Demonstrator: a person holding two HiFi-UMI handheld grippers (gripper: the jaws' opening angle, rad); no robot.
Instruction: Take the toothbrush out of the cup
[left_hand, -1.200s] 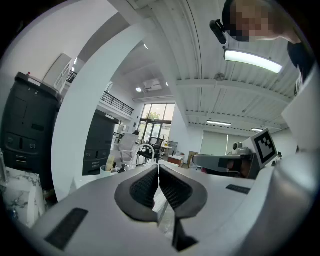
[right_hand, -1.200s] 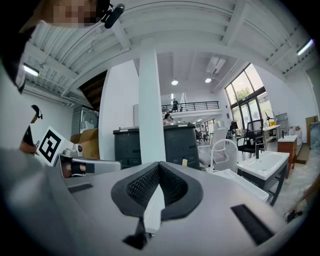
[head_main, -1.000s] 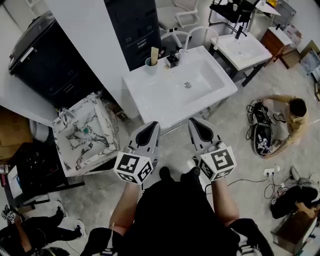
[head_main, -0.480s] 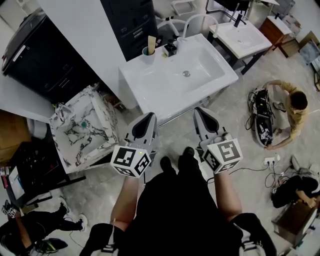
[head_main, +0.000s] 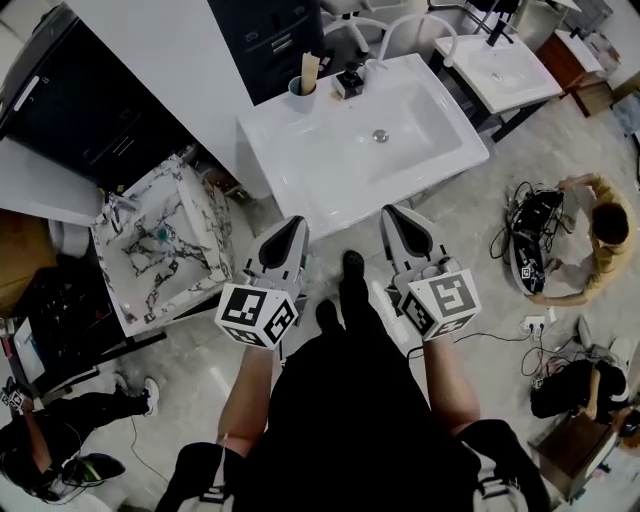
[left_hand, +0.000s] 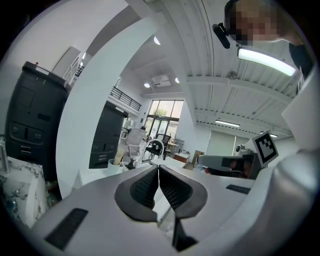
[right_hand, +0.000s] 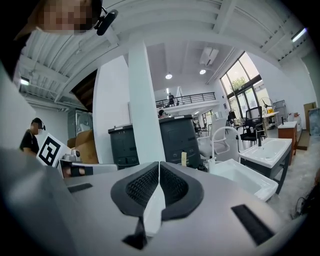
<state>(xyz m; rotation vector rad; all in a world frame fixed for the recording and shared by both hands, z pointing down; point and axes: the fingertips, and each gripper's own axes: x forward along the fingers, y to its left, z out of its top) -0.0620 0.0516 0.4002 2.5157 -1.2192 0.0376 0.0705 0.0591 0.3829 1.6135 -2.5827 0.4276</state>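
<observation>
A pale cup (head_main: 300, 95) with a tan toothbrush (head_main: 310, 69) upright in it stands at the far left corner of the white washbasin (head_main: 300, 170). Both grippers hover short of the basin's near edge, well apart from the cup. My left gripper (head_main: 293, 223) is shut with nothing in it, and so is my right gripper (head_main: 390, 212). In the left gripper view the cup (left_hand: 115, 166) and toothbrush (left_hand: 119, 154) show far off, left of the closed left gripper (left_hand: 159, 167). The right gripper view has the toothbrush (right_hand: 183, 159) small beyond the closed right gripper (right_hand: 159, 164).
A small black object (head_main: 349, 83) sits on the basin's back rim beside the cup. A marbled sink (head_main: 115, 290) stands to the left, a second white basin (head_main: 520, 90) at the upper right, dark cabinets (head_main: 90, 110) behind. A person (head_main: 600, 235) crouches by cables on the floor at right.
The person holding the grippers has stepped toward the washbasin, one foot now forward. Both grippers have come slightly closer to its near edge and stayed shut.
</observation>
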